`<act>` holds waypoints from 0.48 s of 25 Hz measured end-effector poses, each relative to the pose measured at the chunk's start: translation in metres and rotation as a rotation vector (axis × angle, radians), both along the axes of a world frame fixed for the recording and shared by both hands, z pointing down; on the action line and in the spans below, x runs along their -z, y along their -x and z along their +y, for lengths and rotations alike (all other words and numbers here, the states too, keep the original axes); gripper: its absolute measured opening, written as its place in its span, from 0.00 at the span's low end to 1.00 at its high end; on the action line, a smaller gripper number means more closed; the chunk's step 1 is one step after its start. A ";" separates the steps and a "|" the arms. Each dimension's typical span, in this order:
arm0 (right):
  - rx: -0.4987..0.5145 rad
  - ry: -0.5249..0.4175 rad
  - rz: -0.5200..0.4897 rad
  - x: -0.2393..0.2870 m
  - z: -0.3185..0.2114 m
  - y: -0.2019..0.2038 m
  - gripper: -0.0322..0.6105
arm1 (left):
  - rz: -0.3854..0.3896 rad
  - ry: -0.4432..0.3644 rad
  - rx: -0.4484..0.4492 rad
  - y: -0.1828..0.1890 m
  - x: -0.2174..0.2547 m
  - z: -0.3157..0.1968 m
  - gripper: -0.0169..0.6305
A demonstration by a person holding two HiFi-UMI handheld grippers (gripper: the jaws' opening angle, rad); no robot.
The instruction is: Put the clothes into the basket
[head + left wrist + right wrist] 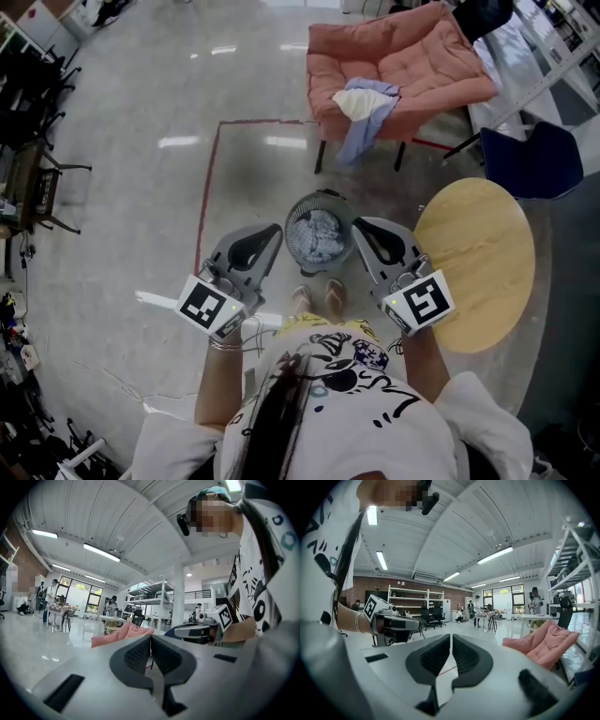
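A round wire basket (320,202) stands on the floor in front of my feet, with pale blue-grey clothes (317,234) bunched inside it. My left gripper (276,229) hovers at the basket's left rim and my right gripper (357,223) at its right rim, both above it. In the left gripper view the left gripper (150,636) has its jaws shut with nothing between them. The right gripper (450,636) is also shut and empty in its own view. A white and lavender garment (367,111) hangs over the front of a pink chair (422,58) beyond the basket.
A round wooden table (480,261) stands close on the right, with a dark blue chair (531,159) behind it. Red tape (208,178) marks the floor on the left. Black chairs and gear line the far left. People and shelving are in the distance.
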State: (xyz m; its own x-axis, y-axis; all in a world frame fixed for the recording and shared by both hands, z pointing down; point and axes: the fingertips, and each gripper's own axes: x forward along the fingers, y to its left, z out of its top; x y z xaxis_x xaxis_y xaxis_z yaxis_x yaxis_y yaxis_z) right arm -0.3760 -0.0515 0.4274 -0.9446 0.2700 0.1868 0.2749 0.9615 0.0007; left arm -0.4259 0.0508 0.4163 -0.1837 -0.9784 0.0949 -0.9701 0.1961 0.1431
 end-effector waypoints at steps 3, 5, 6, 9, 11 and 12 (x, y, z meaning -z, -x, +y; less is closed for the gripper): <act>-0.020 0.006 -0.030 0.017 -0.003 -0.006 0.11 | -0.022 -0.005 -0.028 -0.008 0.013 -0.001 0.05; -0.026 0.004 -0.042 0.024 -0.007 -0.009 0.11 | -0.030 0.000 -0.045 -0.013 0.016 -0.002 0.05; -0.028 0.001 -0.049 0.027 -0.008 -0.011 0.11 | -0.034 0.002 -0.050 -0.014 0.017 -0.003 0.05; -0.042 -0.002 -0.068 0.036 -0.013 -0.018 0.11 | -0.046 -0.003 -0.055 -0.019 0.024 -0.006 0.05; -0.055 0.002 -0.081 0.042 -0.016 -0.023 0.11 | -0.057 -0.003 -0.059 -0.022 0.029 -0.007 0.05; -0.061 0.006 -0.086 0.044 -0.018 -0.025 0.11 | -0.061 -0.003 -0.062 -0.024 0.030 -0.008 0.05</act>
State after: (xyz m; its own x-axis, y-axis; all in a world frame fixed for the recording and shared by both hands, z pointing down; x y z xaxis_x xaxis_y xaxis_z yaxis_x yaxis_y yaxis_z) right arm -0.3507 -0.0693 0.3835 -0.9718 0.2120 0.1032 0.2147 0.9766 0.0158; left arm -0.4019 0.0431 0.3860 -0.1283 -0.9883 0.0828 -0.9873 0.1352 0.0834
